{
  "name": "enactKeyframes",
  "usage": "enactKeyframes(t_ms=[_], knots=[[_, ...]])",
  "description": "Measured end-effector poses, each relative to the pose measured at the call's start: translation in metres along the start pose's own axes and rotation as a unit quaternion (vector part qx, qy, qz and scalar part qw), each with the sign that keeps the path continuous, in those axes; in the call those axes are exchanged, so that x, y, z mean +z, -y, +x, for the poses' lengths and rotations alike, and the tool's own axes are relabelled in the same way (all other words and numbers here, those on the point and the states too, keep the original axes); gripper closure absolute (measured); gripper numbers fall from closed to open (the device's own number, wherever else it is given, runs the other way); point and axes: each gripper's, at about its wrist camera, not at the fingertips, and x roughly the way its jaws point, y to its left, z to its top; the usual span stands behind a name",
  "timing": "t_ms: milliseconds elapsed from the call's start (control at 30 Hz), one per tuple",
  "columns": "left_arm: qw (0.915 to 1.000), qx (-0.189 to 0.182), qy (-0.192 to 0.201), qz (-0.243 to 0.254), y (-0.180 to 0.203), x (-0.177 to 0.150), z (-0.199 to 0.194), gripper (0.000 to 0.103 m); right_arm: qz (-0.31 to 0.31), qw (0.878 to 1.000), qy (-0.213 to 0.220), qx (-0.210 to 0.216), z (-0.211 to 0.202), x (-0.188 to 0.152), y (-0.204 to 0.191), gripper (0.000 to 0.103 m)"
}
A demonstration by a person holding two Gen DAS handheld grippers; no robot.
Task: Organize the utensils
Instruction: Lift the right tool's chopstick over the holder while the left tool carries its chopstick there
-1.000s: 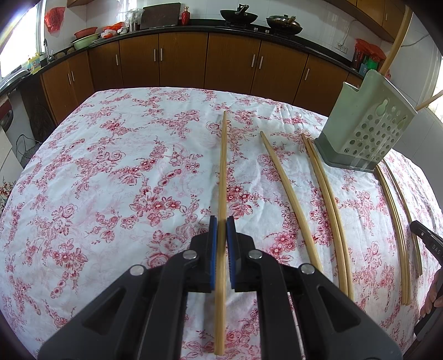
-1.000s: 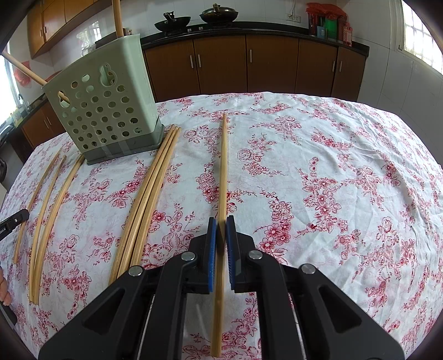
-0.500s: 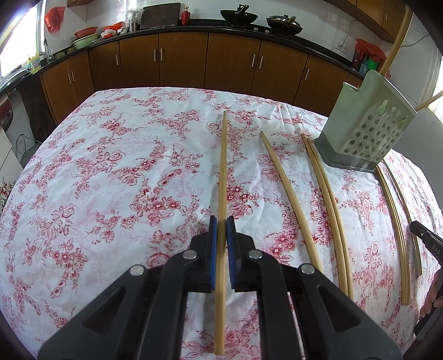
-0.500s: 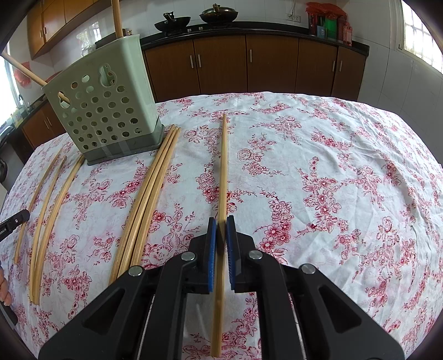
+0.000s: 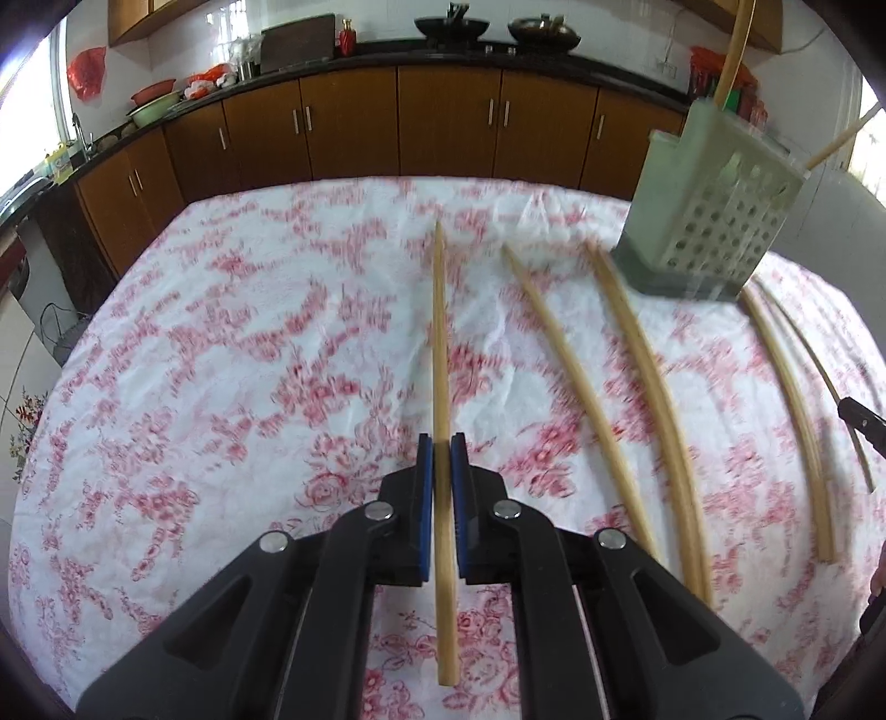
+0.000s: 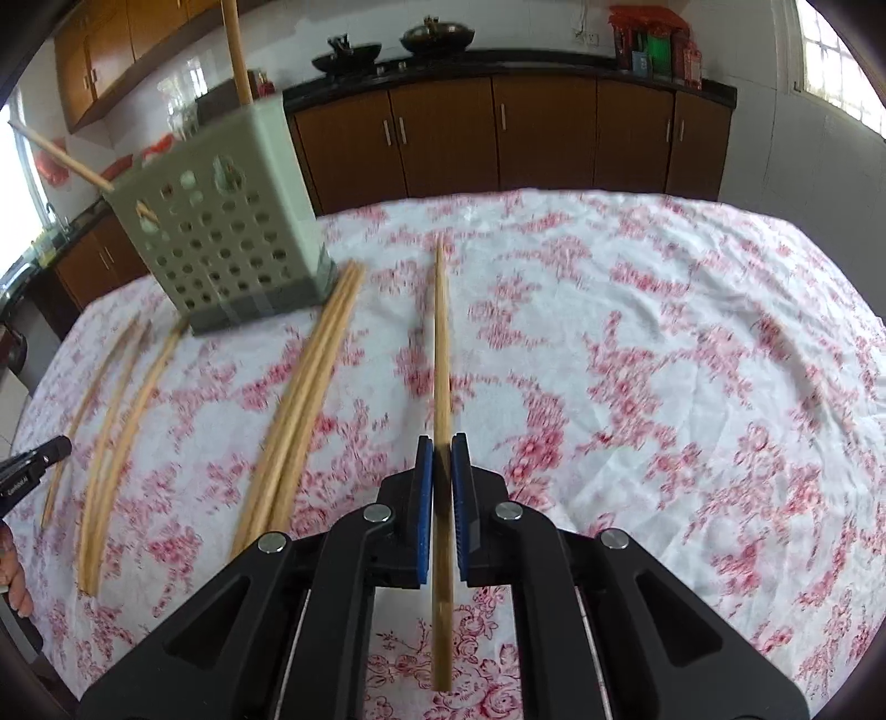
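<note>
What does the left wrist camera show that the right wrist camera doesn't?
Only the left wrist view shows the left claw shut on its chopstick and a single loose chopstick beside it. Only the right wrist view shows the right claw shut on another chopstick, plus bare tablecloth to its right. Both show the green holder with chopsticks standing in it and loose chopsticks on the floral cloth.

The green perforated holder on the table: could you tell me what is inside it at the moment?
Two chopsticks stand in the green holder, tops poking out at different angles. Their lower parts are mostly hidden by its walls, so anything shorter inside cannot be seen.
</note>
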Motion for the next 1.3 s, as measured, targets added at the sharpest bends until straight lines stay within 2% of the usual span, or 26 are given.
enactKeyframes(t_ms=[200, 500, 667, 800, 967, 1133, 1300], knots=[[0.9979, -0.015, 0.063, -0.004, 0.001, 0.028, -0.045, 0.095, 0.012, 0.998, 0.062, 0.006, -0.037, 0.024, 0.007, 0.095], [0.989, -0.038, 0.142, -0.019, 0.005, 0.071, -0.102, 0.095, 0.019, 0.99, 0.135, 0.022, -0.078, 0.058, 0.009, 0.095], [0.9835, -0.055, 0.172, -0.001, 0.013, 0.088, -0.133, 0.095, 0.016, 0.985, 0.168, 0.043, -0.102, 0.081, 0.003, 0.095], [0.977, -0.072, 0.2, 0.021, 0.027, 0.099, -0.161, 0.095, 0.011, 0.976, 0.205, 0.077, -0.131, 0.099, -0.008, 0.095], [0.965, -0.101, 0.24, 0.032, 0.051, 0.112, -0.192, 0.095, 0.001, 0.96, 0.257, 0.113, -0.161, 0.117, -0.027, 0.095], [0.9464, -0.128, 0.296, 0.022, 0.08, 0.136, -0.217, 0.095, -0.015, 0.943, 0.309, 0.121, -0.174, 0.131, -0.049, 0.095], [0.9257, -0.114, 0.36, 0.017, 0.109, 0.164, -0.23, 0.095, -0.015, 0.935, 0.333, 0.119, -0.16, 0.144, -0.058, 0.095]])
